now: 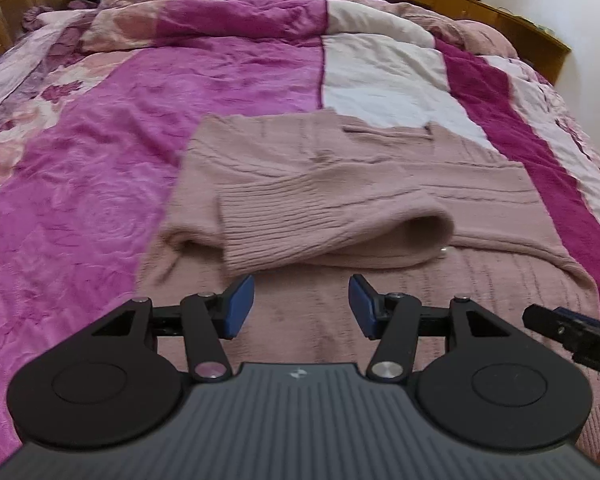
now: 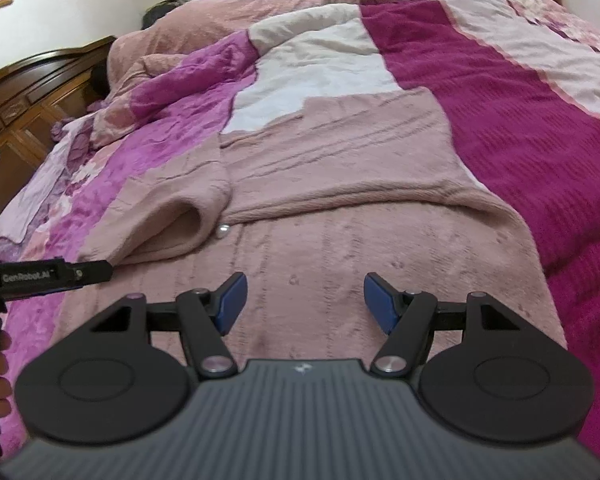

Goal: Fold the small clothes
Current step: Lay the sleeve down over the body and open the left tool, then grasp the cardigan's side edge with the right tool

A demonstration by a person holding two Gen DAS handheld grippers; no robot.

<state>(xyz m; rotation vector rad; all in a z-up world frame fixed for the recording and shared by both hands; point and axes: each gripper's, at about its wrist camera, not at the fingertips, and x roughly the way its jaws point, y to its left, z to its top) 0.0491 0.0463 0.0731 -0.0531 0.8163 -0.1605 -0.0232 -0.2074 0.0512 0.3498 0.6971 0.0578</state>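
Dusty-pink knit, a sweater [image 1: 340, 184] is spread flat on the bed's magenta quilt [image 1: 140, 128], its long axis running away from the grippers toward the pillows. A ribbed sleeve [image 1: 324, 224] is folded crosswise over the body, cuff pointing left. The left gripper [image 1: 301, 306] and right gripper [image 2: 304, 302] are held above the near hem, jaws open and empty. Bare quilt is left on both sides.

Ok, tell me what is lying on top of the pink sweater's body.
Both sleeves are folded across the pink sweater, one from each side. A small shiny bead peeks out at their edge. Whatever lies beneath the sleeves is covered.
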